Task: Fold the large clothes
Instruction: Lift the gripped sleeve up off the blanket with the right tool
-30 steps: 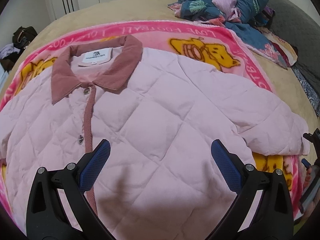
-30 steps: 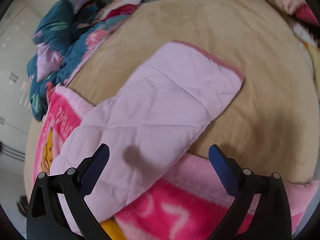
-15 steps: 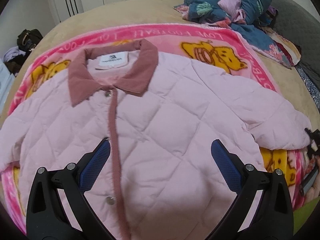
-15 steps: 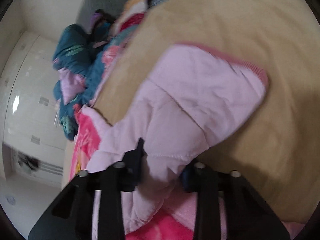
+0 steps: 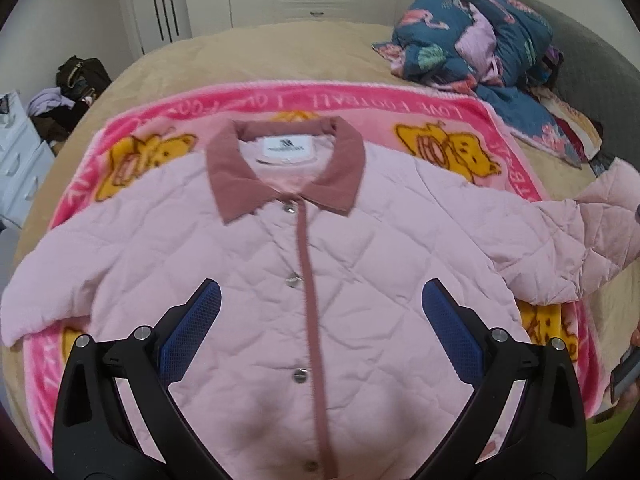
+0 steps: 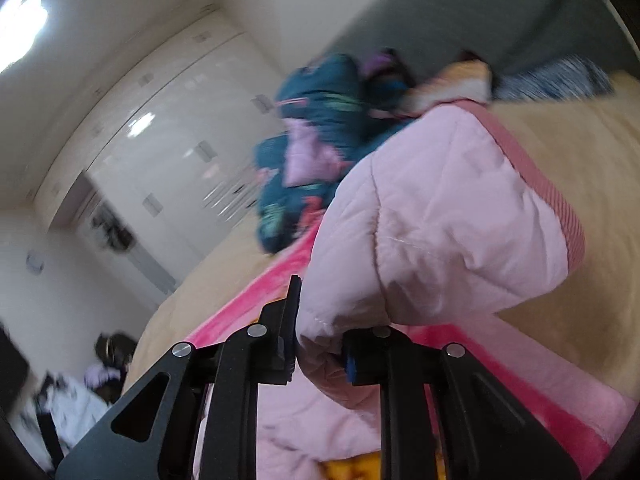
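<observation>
Pale pink quilted jacket (image 5: 320, 272) lies front-up on pink cartoon blanket (image 5: 132, 120), bed centre. Our right gripper (image 6: 320, 354) has just clamped its jaws on the right sleeve (image 6: 436, 224); left gripper (image 5: 320, 328) jaws apart, empty. We carry sleeve left across chest w/o dragging body.

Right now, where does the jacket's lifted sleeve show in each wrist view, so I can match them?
Left wrist view: the sleeve is at the far right edge, raised off the pink blanket.
Right wrist view: the sleeve fills the centre right, bunched between the pads of the right gripper, its ribbed cuff uppermost.
Shared landmark: the teal flamingo bedding, upper right in the left view, upper centre in the right view.
</observation>
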`<state>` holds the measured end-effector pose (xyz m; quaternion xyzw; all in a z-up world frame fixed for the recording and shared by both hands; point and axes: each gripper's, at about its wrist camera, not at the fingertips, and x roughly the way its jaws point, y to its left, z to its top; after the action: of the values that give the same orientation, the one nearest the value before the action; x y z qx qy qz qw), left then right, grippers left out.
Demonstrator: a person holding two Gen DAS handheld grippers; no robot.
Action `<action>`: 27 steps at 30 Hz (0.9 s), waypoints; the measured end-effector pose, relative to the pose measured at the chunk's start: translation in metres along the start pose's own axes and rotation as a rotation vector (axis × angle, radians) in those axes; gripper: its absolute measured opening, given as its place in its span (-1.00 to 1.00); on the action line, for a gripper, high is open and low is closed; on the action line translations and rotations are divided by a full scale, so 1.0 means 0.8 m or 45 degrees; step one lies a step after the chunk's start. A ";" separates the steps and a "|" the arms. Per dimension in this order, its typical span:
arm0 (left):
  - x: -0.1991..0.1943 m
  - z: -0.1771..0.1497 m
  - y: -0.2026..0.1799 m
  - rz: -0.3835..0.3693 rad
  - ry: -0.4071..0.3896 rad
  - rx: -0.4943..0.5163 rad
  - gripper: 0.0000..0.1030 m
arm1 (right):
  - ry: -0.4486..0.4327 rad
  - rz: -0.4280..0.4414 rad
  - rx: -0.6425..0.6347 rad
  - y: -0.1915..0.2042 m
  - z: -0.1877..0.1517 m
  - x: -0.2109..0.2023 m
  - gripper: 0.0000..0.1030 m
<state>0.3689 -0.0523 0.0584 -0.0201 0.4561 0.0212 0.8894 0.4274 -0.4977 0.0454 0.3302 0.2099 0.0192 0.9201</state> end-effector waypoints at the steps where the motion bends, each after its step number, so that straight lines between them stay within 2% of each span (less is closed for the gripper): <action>1: -0.004 0.001 0.004 0.003 -0.006 -0.005 0.84 | 0.009 0.015 -0.028 0.016 0.000 -0.001 -0.68; 5: -0.021 0.008 0.025 -0.001 -0.032 -0.034 0.84 | 0.021 0.063 -0.117 0.066 0.006 -0.003 -0.68; 14: -0.054 0.021 0.064 -0.038 -0.085 -0.090 0.84 | 0.046 0.131 -0.254 0.145 0.012 -0.008 -0.68; 27: -0.085 0.021 0.131 -0.069 -0.142 -0.165 0.84 | 0.079 0.248 -0.422 0.259 -0.027 -0.010 -0.68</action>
<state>0.3369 0.0518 0.1215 -0.0886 0.4030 0.0278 0.9105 0.4331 -0.3240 0.1608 0.1922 0.1992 0.1527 0.9487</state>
